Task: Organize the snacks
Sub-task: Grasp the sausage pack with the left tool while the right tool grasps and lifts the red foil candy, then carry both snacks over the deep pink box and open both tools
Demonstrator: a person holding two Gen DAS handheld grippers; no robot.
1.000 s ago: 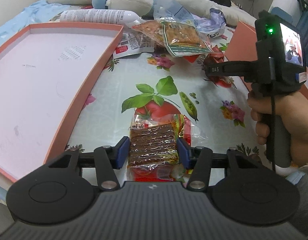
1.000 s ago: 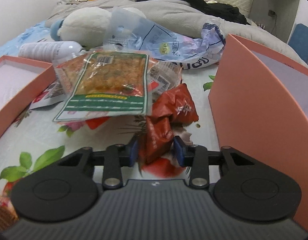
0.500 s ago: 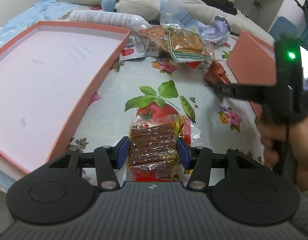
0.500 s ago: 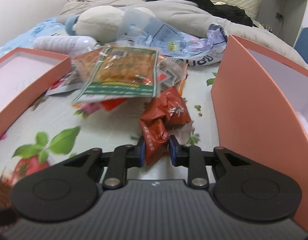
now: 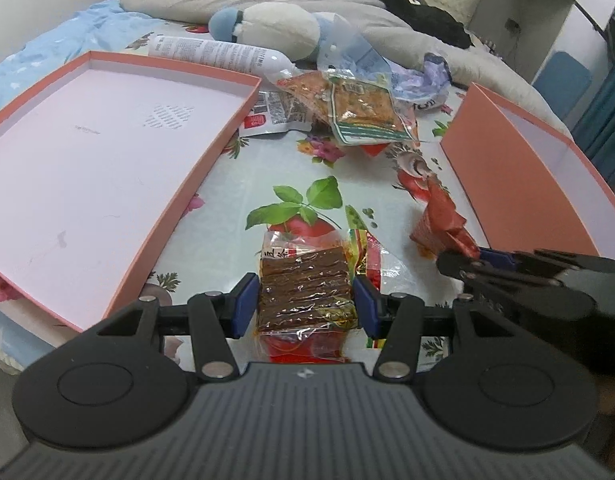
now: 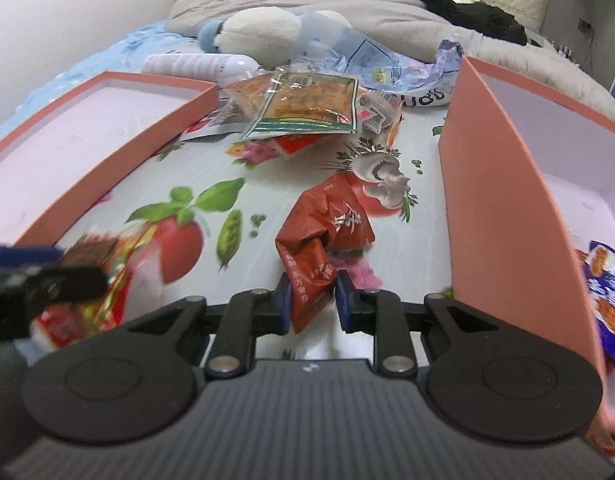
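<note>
My left gripper [image 5: 305,300] is shut on a clear pack of brown tofu strips [image 5: 305,284] and holds it above the flowered tablecloth. My right gripper [image 6: 312,305] is shut on a crumpled red snack packet [image 6: 325,236], lifted off the cloth; the packet also shows in the left wrist view [image 5: 441,222]. A shallow pink box lid [image 5: 87,168] lies to the left. A deeper pink box [image 6: 503,208] stands on the right and holds a blue snack bag [image 6: 605,288]. A pile of snack packs, topped by a green-edged one [image 6: 307,104], sits at the back.
A white bottle [image 5: 219,54] lies behind the left lid. A plush toy [image 5: 275,28], a clear plastic bag [image 6: 371,64] and bedding lie beyond the pile. The cloth between the two boxes has fruit and vegetable prints.
My right gripper has closed on the red packet and pulled it back and up from the pile, toward the near side. My left gripper has lifted with the tofu pack.
</note>
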